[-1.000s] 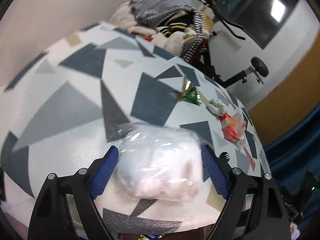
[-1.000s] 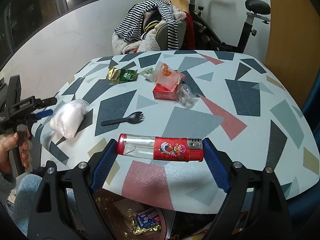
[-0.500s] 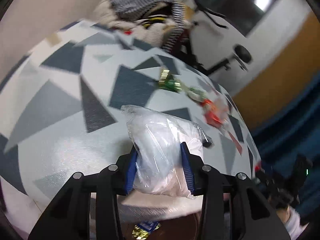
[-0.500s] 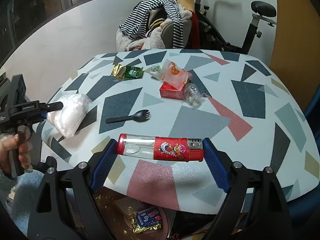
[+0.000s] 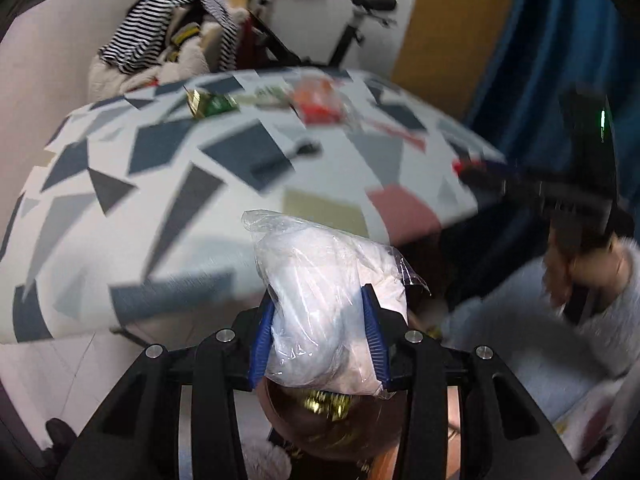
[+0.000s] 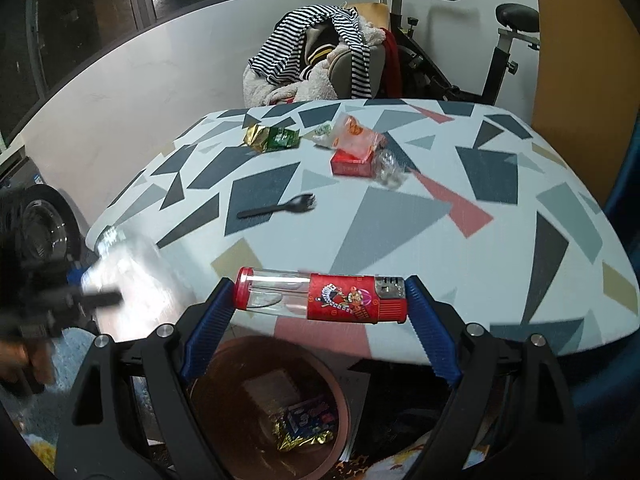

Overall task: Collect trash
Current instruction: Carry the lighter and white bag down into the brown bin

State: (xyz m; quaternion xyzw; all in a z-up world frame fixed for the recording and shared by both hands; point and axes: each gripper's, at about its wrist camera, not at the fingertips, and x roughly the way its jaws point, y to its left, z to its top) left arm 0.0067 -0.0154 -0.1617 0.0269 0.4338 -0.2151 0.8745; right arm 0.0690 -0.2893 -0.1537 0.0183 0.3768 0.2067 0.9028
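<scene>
gripping a crumpled clear plastic bag stuffed with white tissue (image 5: 328, 304), the left gripper (image 5: 320, 336) is sitting clenched on it, blue pads pressing into both sides. its jaws have just been closing and the bag is squeezed between them. the bag is hanging off the near edge of the table with the grey, navy and pink triangle-pattern top (image 5: 120, 208), right above a round brown bin (image 5: 332, 428) where a bit of gold foil is showing. in the right wrist view that same bag is just a motion-blurred smear at the left table edge. the right gripper (image 6: 320, 312) is holding a big red novelty lighter with a clear tube end (image 6: 320, 298) lengthwise, each blue pad touching one end of it, and the lighter is hovering over the table's near edge with the brown bin (image 6: 224, 408) below, a few wrappers lying in the bottom of it. still sitting on the table: a black plastic spork (image 6: 278, 209) near the middle, a gold and green foil wrapper (image 6: 272, 139) further back, and a small red box (image 6: 352, 162) with an orange-printed clear packet (image 6: 354, 136) on top and a crinkled clear wrapper (image 6: 387, 168) touching its right side. behind the table a chair piled with a striped top and fleecy clothes (image 6: 316, 52) is standing next to an exercise bike (image 6: 472, 48).
</scene>
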